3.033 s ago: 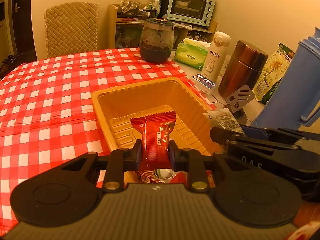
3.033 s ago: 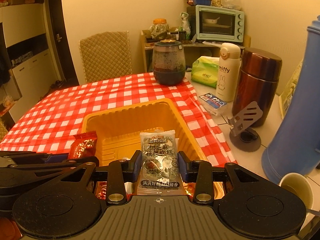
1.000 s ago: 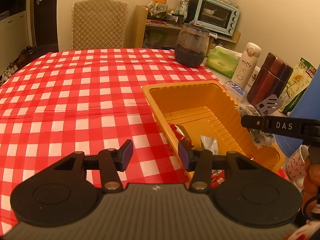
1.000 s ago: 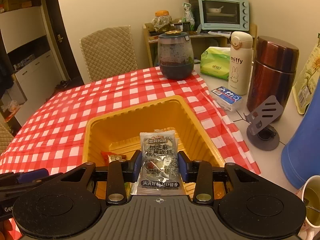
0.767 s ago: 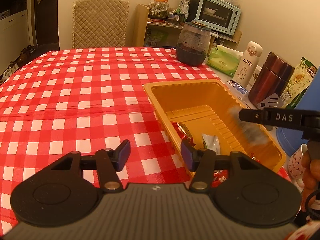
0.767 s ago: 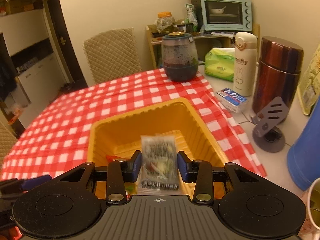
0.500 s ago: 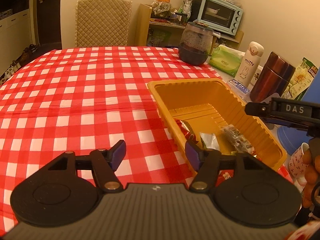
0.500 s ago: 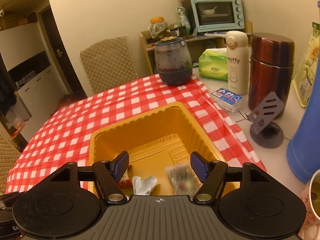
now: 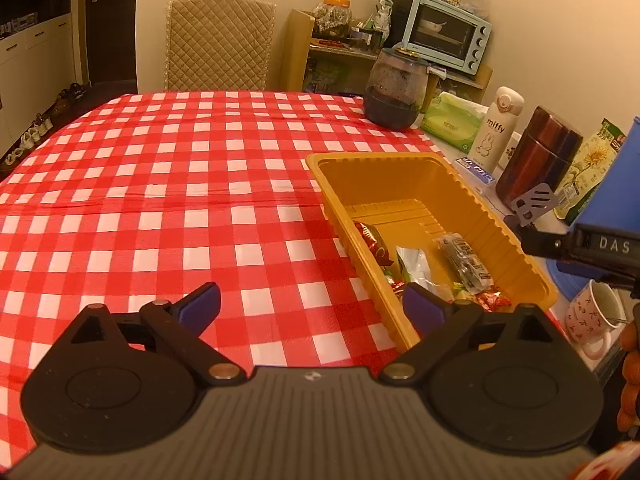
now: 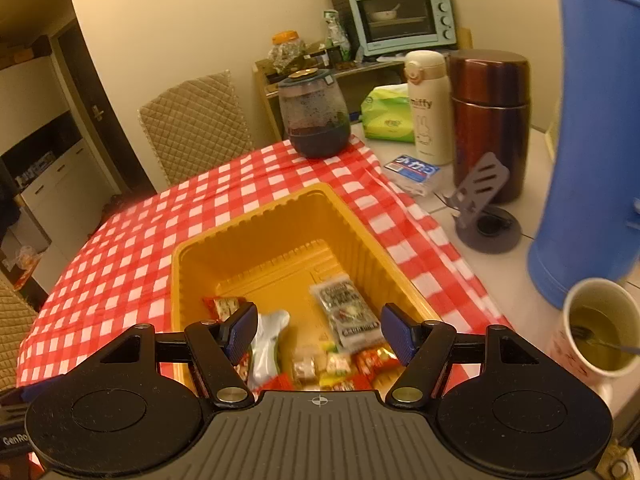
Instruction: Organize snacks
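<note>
- Red-and-white checked tablecloth (image 9: 168, 184) covers the table and fills the ground under and ahead of both grippers.
- Left gripper (image 9: 311, 305): jaws spread wide, having just been opening, with nothing between them; only cloth lies below the gap, and its right fingertip overlaps the near left rim of the tray.
- Right gripper (image 10: 319, 333): jaws apart and empty, having just been opening; it hangs over the near end of the tray.
- Yellow plastic tray (image 10: 280, 216): directly ahead of the right gripper, ahead and to the right of the left one.
- Grey-black snack packet (image 10: 347, 313): flat on the tray floor, just beyond the right gripper's right fingertip.
- Silver-white packet (image 10: 267, 344): beside the right gripper's left fingertip.
- Small red, yellow and brown sweets (image 10: 332, 364): heaped at the tray's near end, under the right gripper.
- Mug (image 10: 596, 332): right of the right gripper, off the cloth.
- Blue jug (image 10: 592, 140): beyond the mug.
- Brown flask (image 10: 490, 120), white bottle (image 10: 428, 106), dark jar (image 10: 314, 114): farther off.
- Toaster oven (image 10: 402, 18): against the far wall.
</note>
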### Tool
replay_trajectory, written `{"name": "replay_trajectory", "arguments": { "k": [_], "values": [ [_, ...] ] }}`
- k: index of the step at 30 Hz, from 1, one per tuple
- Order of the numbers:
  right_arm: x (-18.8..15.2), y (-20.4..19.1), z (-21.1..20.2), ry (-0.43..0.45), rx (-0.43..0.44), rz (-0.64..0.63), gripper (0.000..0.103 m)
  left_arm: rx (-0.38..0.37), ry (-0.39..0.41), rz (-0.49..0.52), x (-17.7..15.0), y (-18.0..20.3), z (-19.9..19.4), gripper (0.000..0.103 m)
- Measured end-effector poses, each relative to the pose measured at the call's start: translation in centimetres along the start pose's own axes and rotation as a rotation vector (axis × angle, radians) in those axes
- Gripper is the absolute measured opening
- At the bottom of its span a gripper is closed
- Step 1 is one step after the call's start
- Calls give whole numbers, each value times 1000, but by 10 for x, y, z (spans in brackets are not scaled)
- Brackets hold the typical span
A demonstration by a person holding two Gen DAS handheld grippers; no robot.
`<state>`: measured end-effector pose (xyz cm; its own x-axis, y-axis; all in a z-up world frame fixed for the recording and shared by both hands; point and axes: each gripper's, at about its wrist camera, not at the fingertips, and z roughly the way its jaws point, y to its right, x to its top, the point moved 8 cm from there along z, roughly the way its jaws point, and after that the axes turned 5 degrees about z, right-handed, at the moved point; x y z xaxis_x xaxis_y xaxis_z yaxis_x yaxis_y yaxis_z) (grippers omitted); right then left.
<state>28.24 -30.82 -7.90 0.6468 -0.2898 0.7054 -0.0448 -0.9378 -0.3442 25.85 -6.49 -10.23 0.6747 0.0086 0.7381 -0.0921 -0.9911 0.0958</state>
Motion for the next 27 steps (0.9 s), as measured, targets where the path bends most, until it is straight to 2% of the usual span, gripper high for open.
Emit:
{"name": "replay_trajectory", "arguments": {
  "k": [4,12,27],
  "values": [
    [-7,-2,-18,-8,-6,-9,70,-1,10,12,-2,3,-17,102],
    [-26,-14,-56,-4,-11,-58,76,5,22,29,-12,7,-54,103],
    [-64,-27,-113,-18,-30,-119,79,35,19,18,-33,8,-116,102]
  ]
}}
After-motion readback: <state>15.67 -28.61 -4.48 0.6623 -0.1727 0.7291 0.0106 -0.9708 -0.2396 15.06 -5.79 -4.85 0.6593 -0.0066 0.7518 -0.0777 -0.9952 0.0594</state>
